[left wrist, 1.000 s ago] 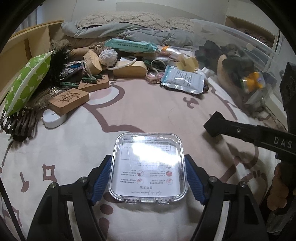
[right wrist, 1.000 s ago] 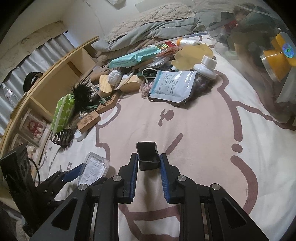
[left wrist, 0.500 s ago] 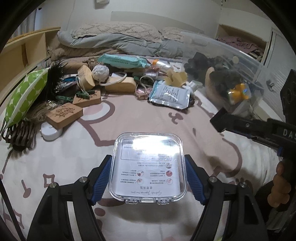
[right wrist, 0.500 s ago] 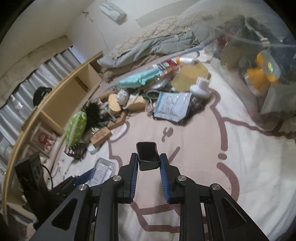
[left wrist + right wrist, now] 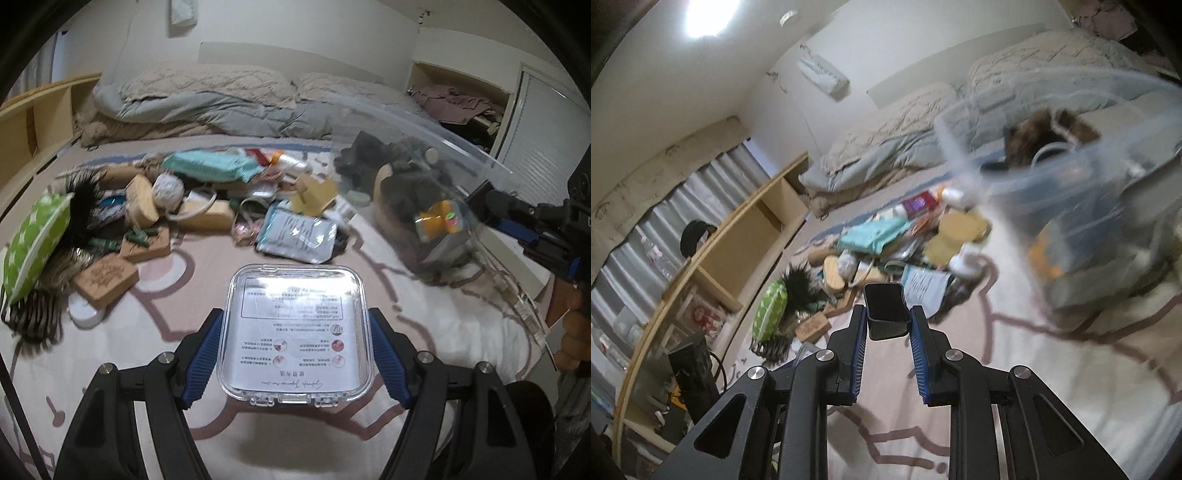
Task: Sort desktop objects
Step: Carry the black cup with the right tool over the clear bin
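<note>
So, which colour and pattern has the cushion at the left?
Green with white spots; the cushion shows best in the left wrist view.

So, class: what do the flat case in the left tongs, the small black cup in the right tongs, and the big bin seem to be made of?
Flat case: clear, glossy hard plastic, likely; glare on the lid, and a printed sheet shows through it.
Small black cup: matte black, probably plastic; thin, even walls, no shine.
Big bin: transparent plastic with a slightly cloudy finish; its contents show through the wall.
</note>
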`<state>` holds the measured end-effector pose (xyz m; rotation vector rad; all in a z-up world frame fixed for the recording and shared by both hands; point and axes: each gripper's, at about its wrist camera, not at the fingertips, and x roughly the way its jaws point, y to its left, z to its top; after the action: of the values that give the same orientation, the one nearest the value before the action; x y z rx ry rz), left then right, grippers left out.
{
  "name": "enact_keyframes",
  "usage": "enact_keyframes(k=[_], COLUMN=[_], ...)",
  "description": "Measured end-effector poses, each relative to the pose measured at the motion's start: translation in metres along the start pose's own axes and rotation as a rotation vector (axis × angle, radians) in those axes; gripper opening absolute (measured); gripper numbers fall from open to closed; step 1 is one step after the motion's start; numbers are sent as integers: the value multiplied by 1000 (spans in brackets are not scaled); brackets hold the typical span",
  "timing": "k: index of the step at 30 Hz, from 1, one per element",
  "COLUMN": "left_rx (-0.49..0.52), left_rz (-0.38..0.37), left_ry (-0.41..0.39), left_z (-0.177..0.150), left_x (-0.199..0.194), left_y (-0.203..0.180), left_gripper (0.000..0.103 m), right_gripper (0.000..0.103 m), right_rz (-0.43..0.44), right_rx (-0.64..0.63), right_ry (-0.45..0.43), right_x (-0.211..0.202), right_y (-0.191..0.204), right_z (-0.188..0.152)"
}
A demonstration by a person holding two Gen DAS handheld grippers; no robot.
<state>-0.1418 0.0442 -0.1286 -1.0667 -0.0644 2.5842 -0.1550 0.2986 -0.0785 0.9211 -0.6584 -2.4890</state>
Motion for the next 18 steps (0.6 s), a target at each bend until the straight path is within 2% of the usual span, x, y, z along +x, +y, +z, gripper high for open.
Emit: enact_keyframes(k=[9,18], left_rx=[43,84], left_rz=[-72,-122], left_ry=[-30,-44], left_z=[22,34], left_x=[-3,4], left_y=[-36,-69], left_gripper=[76,76], right_gripper=[24,24], right_rz=[-45,-117], right_rx=[-17,-30], right_ry=[-86,-116], right_x=[-56,-75], right_y=[-24,-45], right_z=[45,83])
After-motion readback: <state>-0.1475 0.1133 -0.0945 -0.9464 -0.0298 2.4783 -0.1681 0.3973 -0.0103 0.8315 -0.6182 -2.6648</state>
